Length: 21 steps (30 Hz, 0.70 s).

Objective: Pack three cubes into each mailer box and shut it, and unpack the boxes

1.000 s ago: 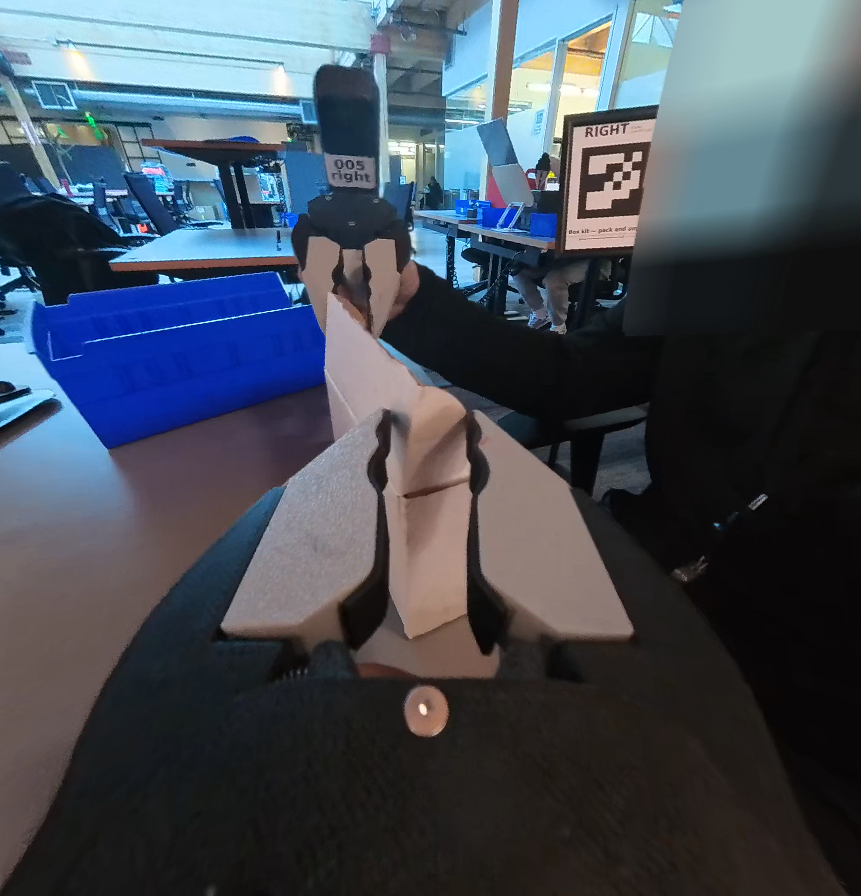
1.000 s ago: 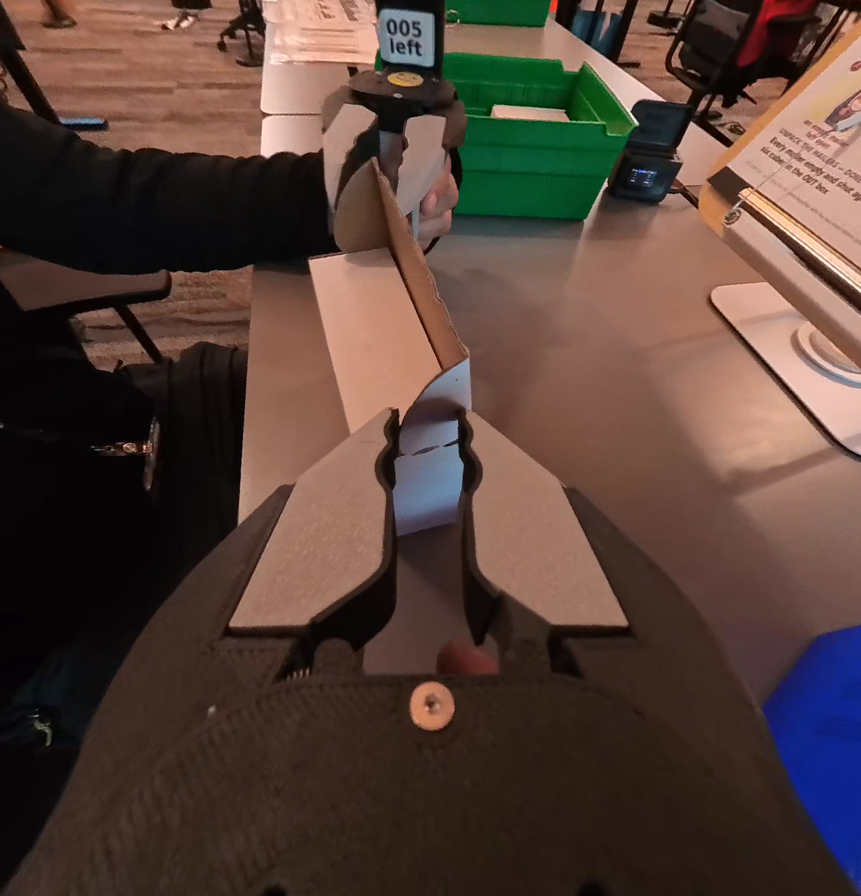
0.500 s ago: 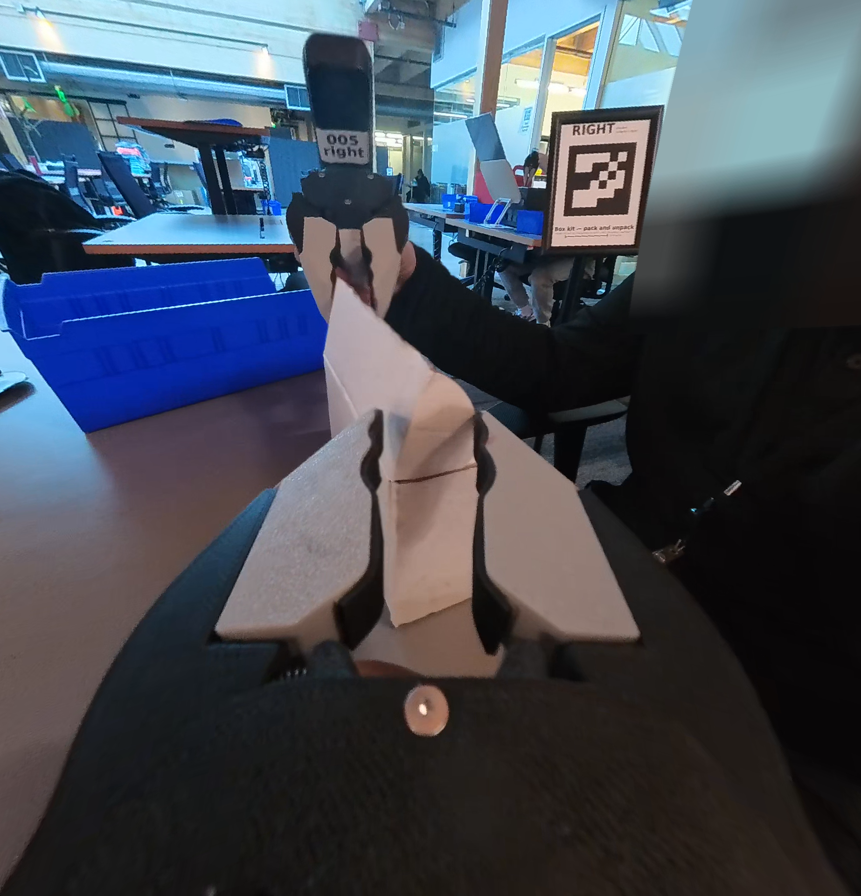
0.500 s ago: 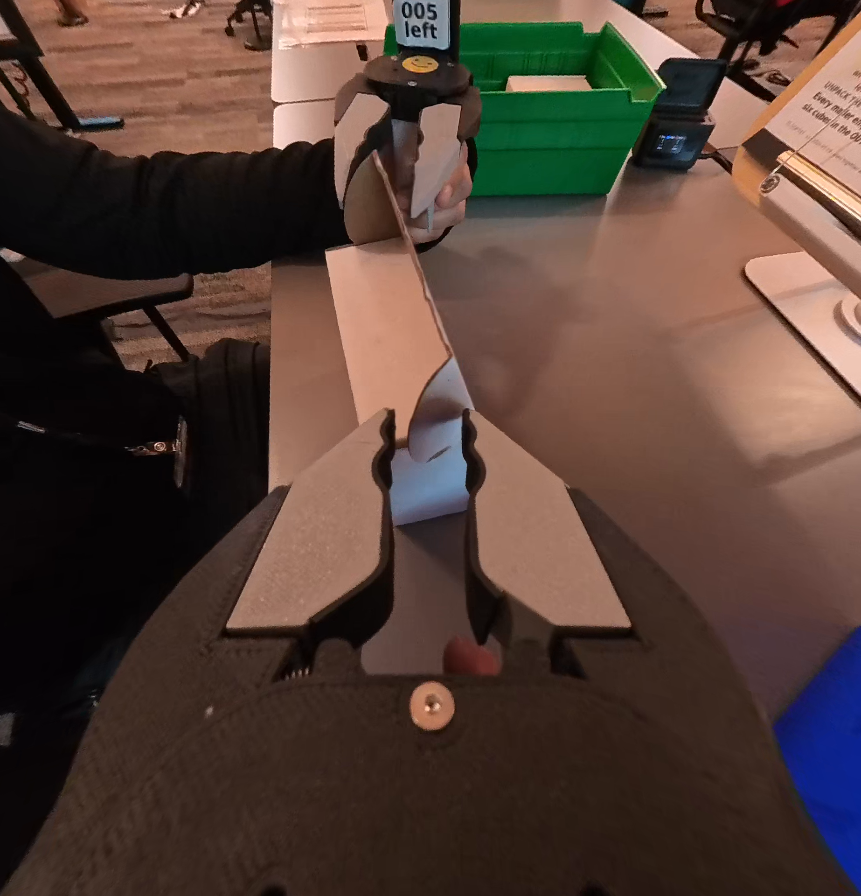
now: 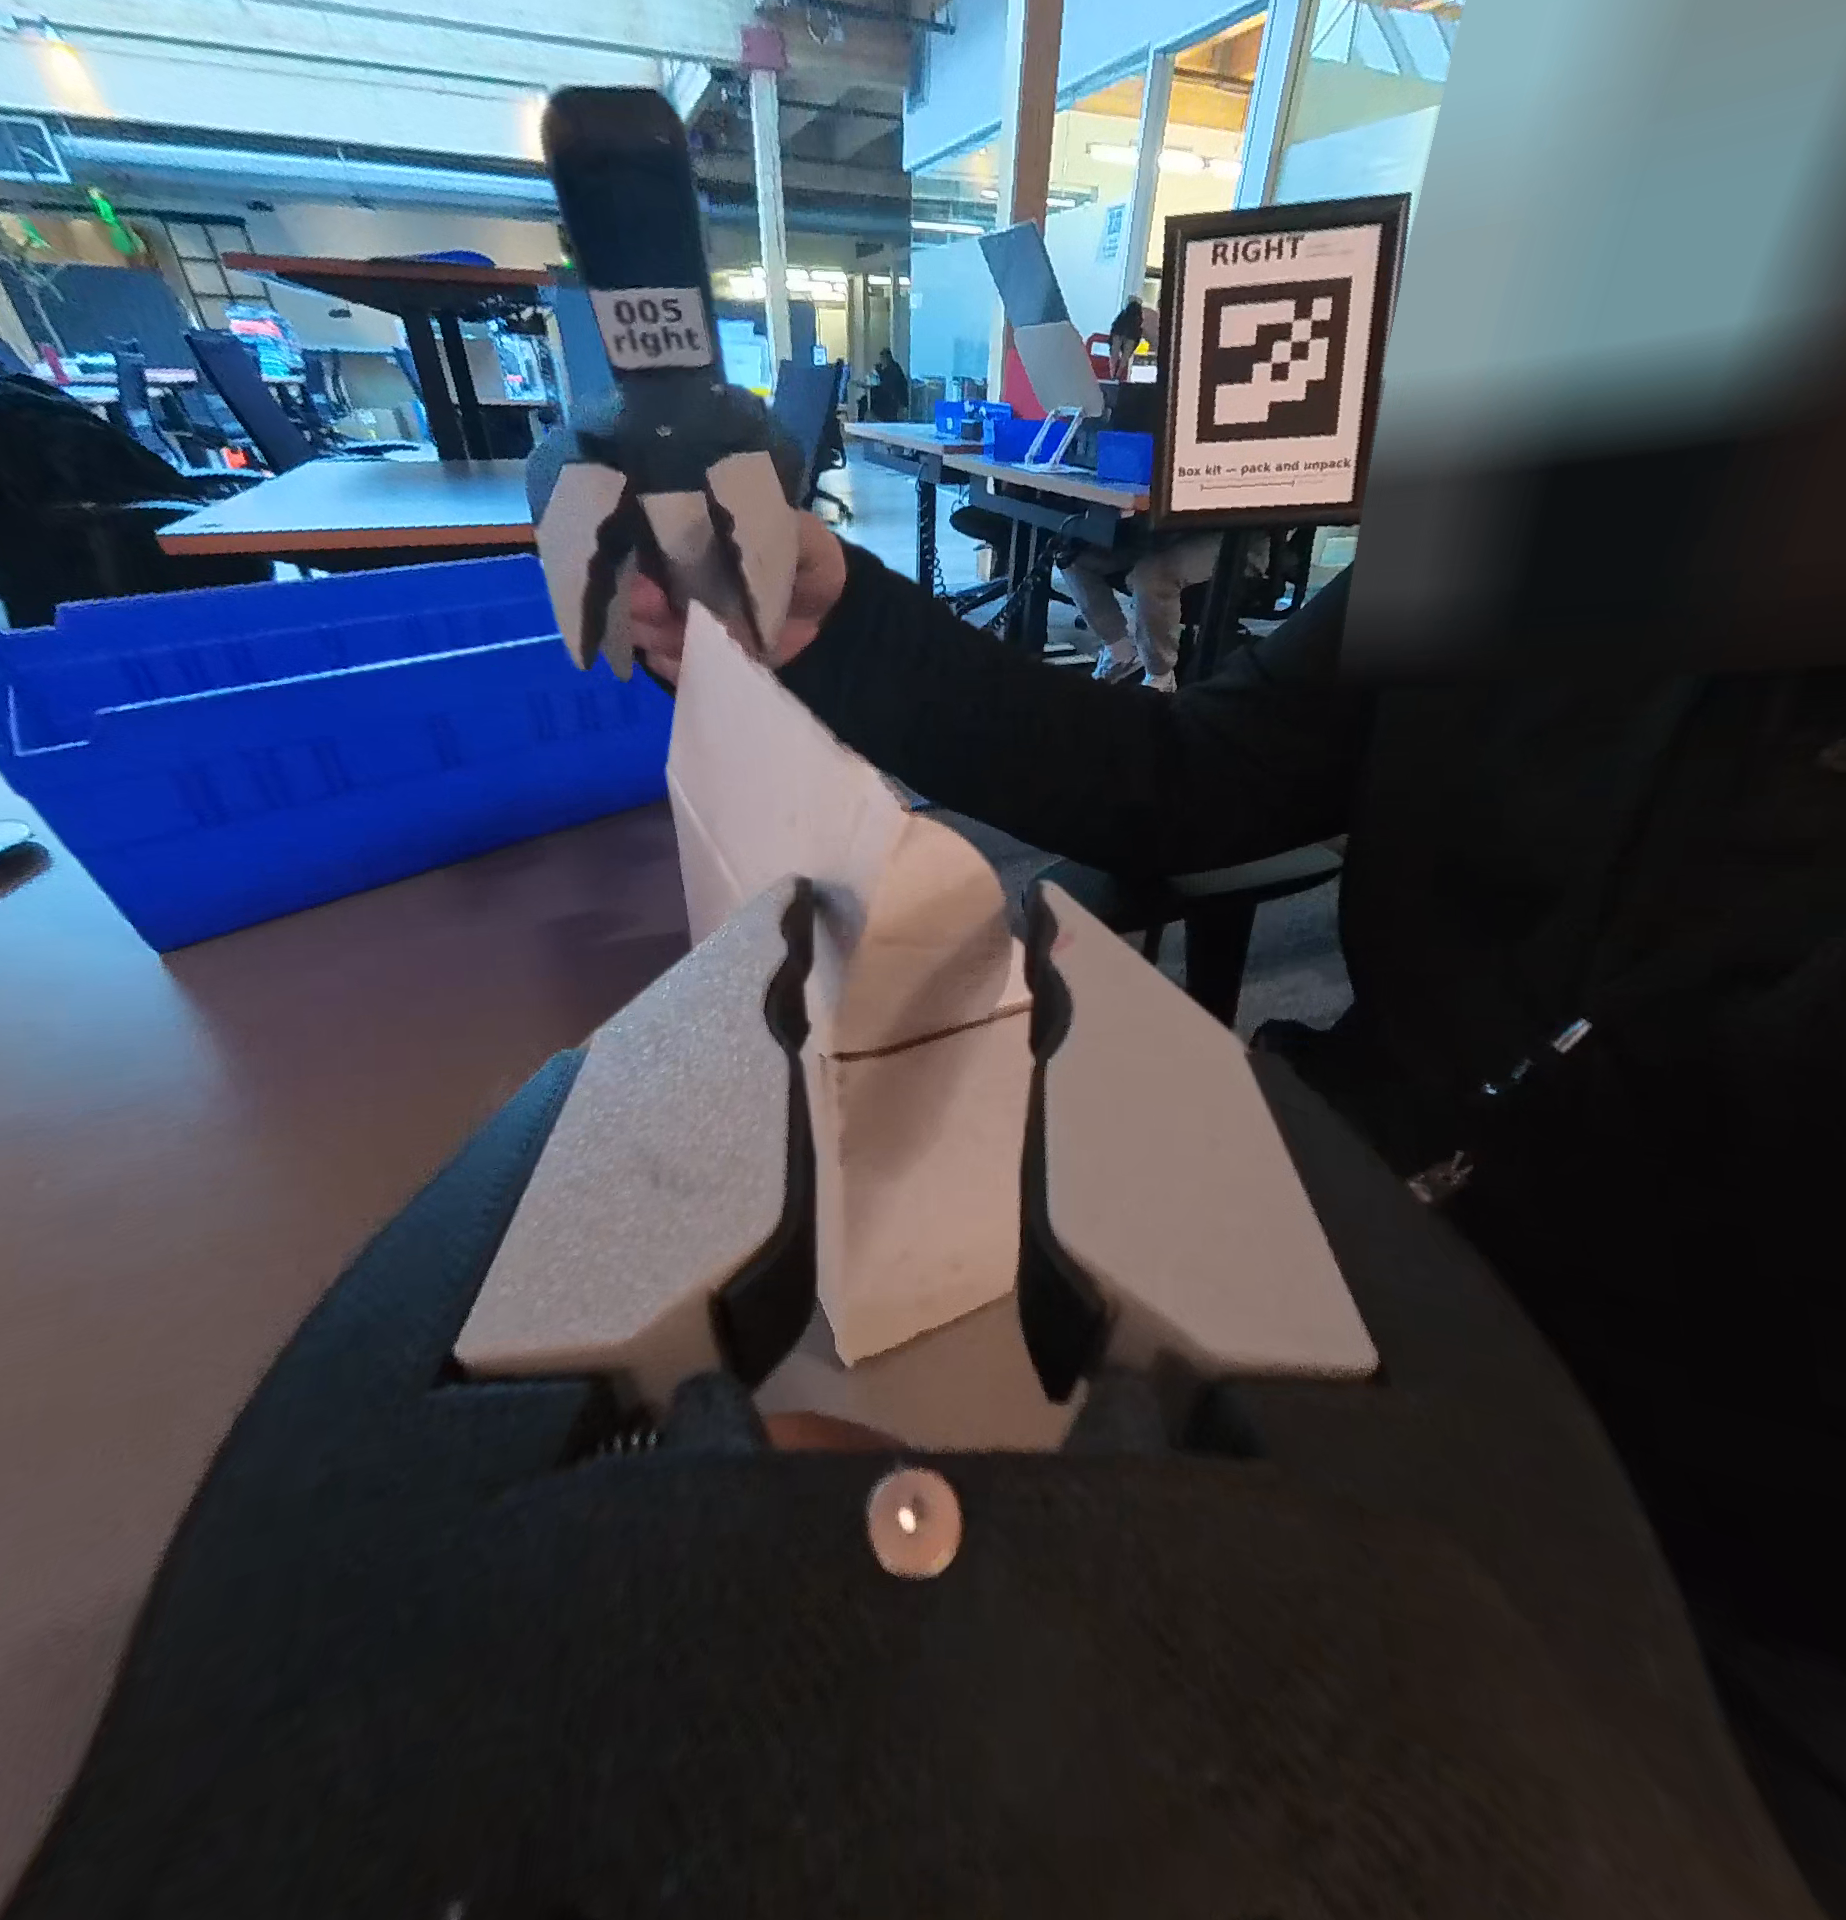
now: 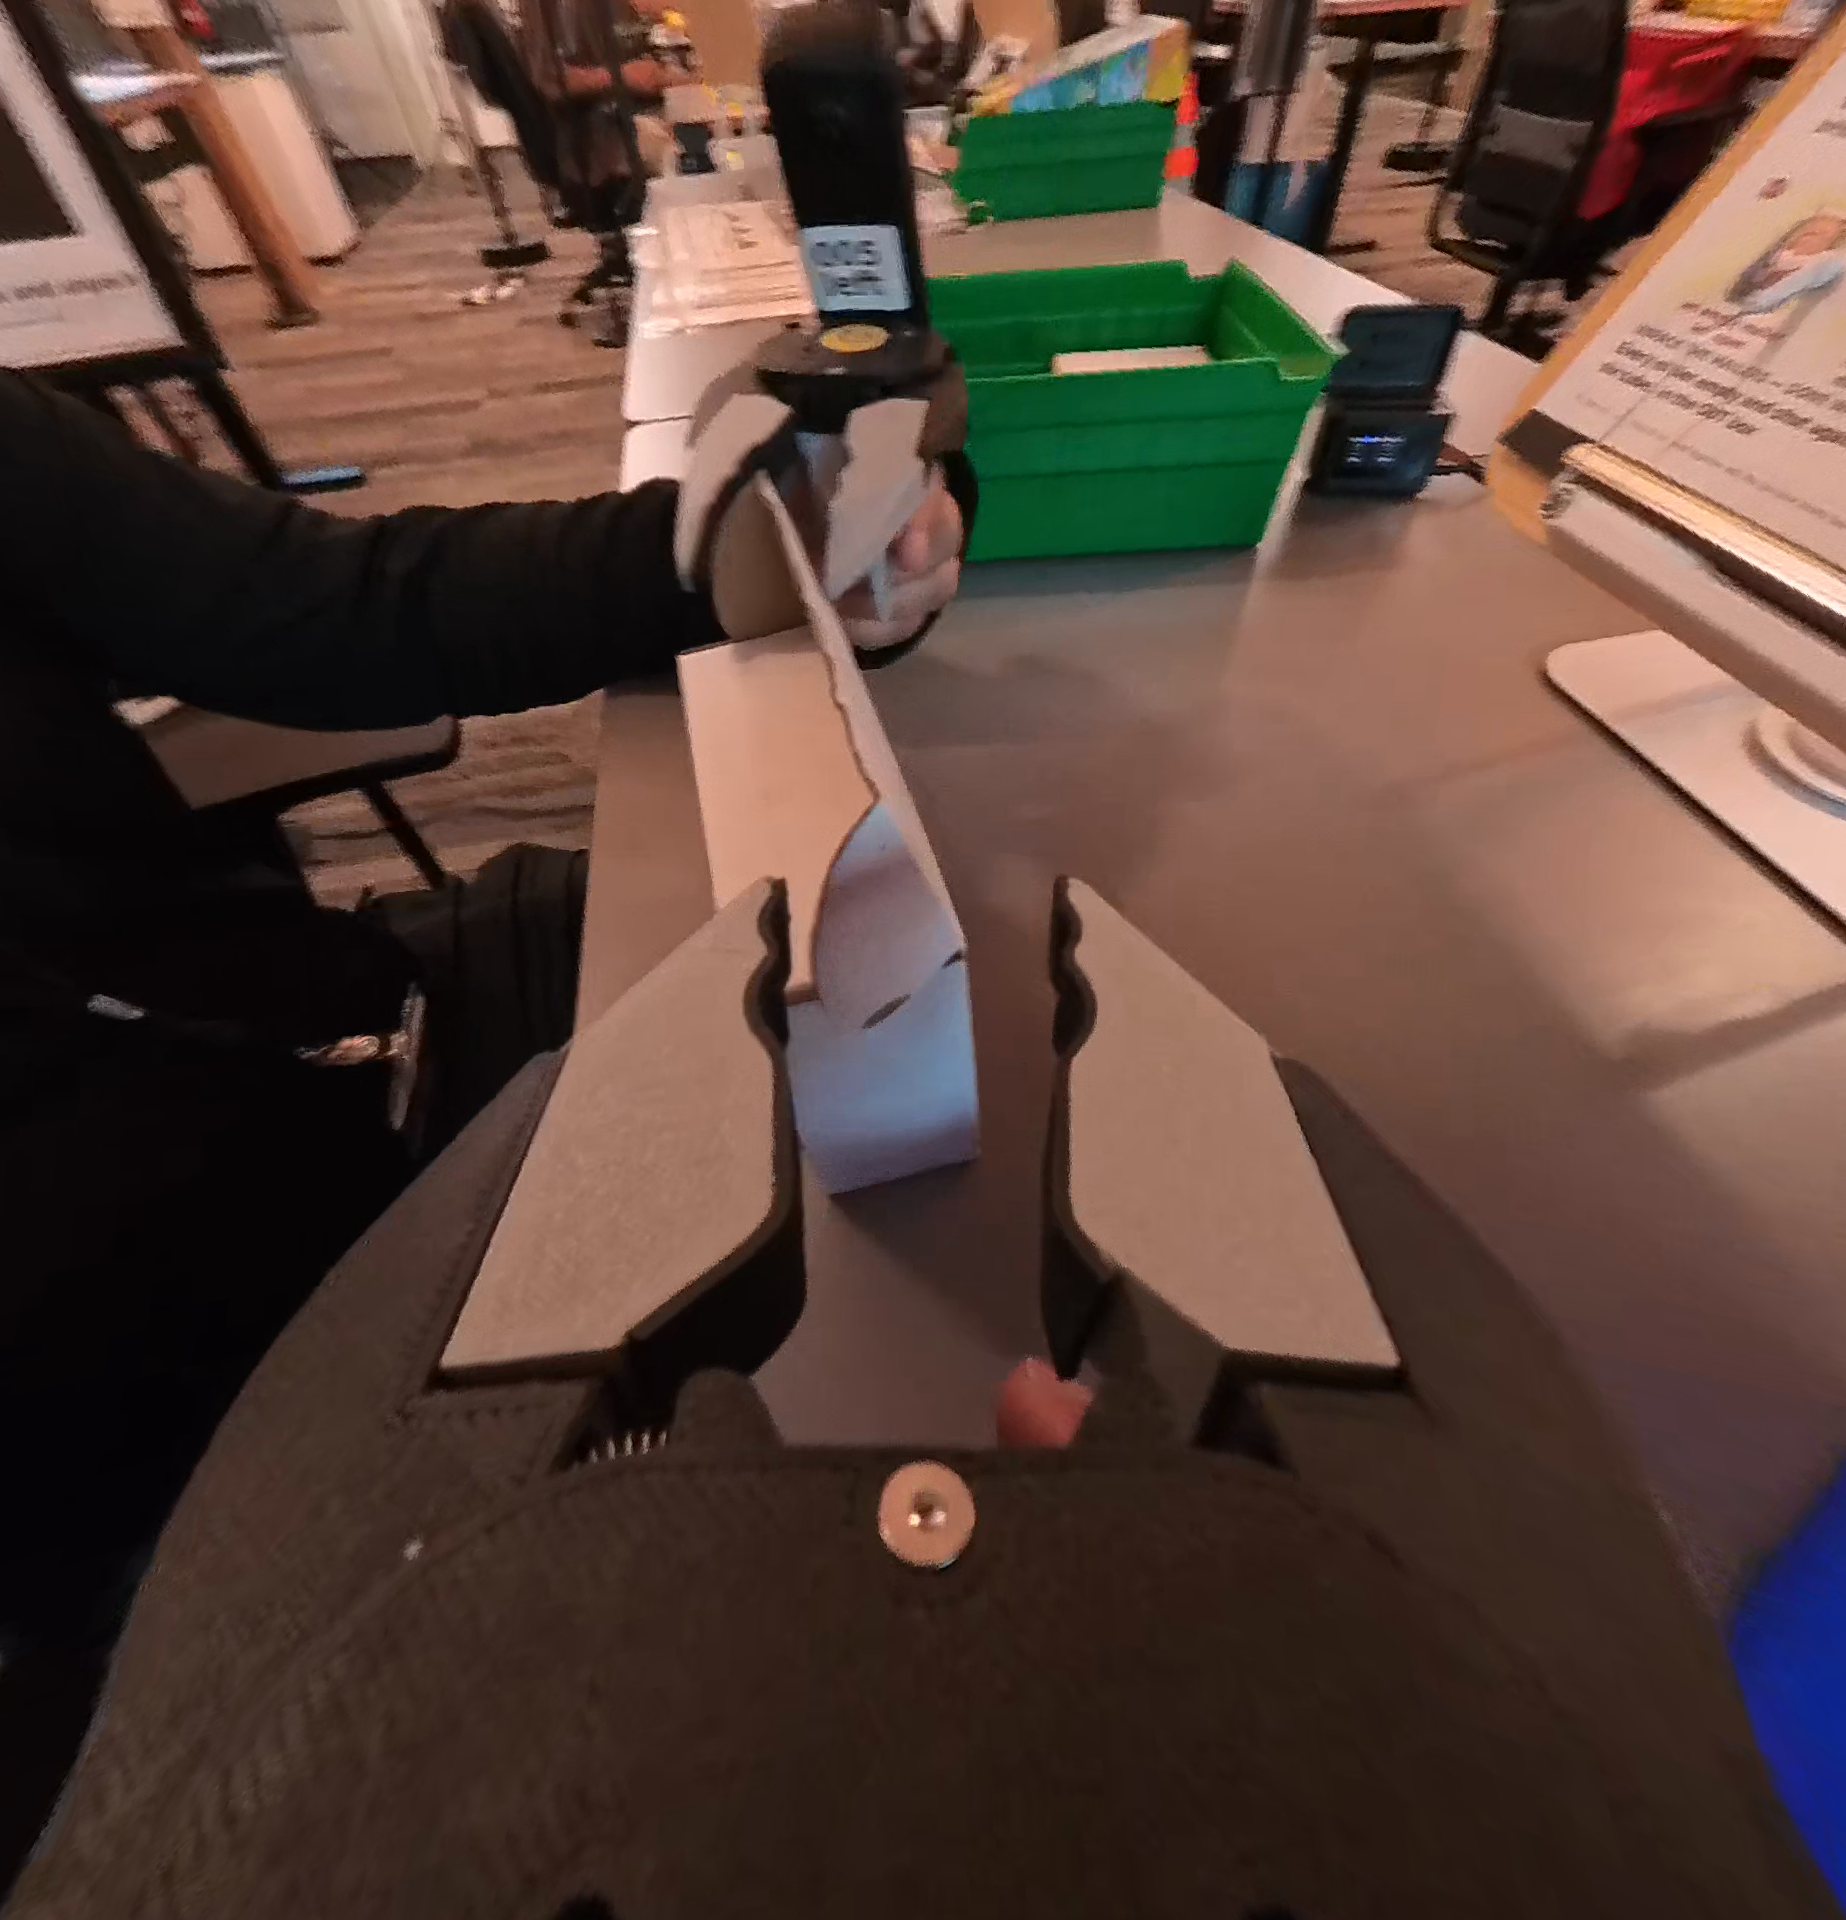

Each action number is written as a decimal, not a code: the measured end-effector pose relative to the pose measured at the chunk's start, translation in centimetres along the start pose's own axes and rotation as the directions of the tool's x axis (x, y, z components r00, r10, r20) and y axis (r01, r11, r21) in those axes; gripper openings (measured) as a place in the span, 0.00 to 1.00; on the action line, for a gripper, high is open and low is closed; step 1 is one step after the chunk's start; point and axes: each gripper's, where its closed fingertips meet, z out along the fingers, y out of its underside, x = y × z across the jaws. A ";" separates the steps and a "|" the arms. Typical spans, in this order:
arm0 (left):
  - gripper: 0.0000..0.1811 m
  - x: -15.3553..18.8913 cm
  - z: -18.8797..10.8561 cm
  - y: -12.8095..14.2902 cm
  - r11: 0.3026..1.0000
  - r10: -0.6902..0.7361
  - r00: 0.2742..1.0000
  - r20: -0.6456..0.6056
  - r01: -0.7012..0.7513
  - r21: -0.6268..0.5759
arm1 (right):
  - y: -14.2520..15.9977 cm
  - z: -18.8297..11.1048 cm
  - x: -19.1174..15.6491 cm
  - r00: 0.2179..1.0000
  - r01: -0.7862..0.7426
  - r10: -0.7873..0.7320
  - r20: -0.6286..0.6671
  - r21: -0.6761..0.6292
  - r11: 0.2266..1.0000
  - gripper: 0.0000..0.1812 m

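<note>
A white mailer box lies along the table's front edge, its lid standing on edge. My left gripper is shut on the box's near end; in the right wrist view it pinches the far end of the lid. My right gripper is open around the box's other end flap, which touches only the left finger. In the left wrist view the right gripper is open just above the box's far corner. No cubes show.
A blue bin stands on the table past the box. A green bin holding a white box stands behind the left gripper, with a small black device beside it. A stand with a printed sheet is at right. The grippers' ends are close to 15 cm from one another.
My right gripper has opened and let go of the box's end flap. The lid has swung up to stand on edge. My left gripper keeps its grip.
</note>
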 end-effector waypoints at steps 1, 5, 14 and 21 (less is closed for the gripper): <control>0.21 0.0 0.1 0.2 1.000 0.001 1.000 0.001 -0.001 -0.010 | 0.2 0.3 -0.6 0.999 0.010 -0.010 0.040 -0.001 1.000 0.25; 0.21 0.2 0.3 0.3 1.000 -0.007 1.000 -0.016 0.007 -0.008 | 0.8 1.2 -1.9 0.991 0.102 -0.101 0.090 -0.008 0.995 0.18; 0.21 0.6 0.0 -0.1 1.000 -0.021 0.999 -0.049 0.021 0.013 | 0.2 0.2 -1.9 0.991 0.076 -0.080 0.107 0.041 0.996 0.18; 0.20 0.6 -0.2 -0.5 0.999 -0.014 0.999 -0.043 0.015 0.038 | 0.0 0.0 -2.6 0.981 0.068 -0.084 0.177 0.098 0.993 0.18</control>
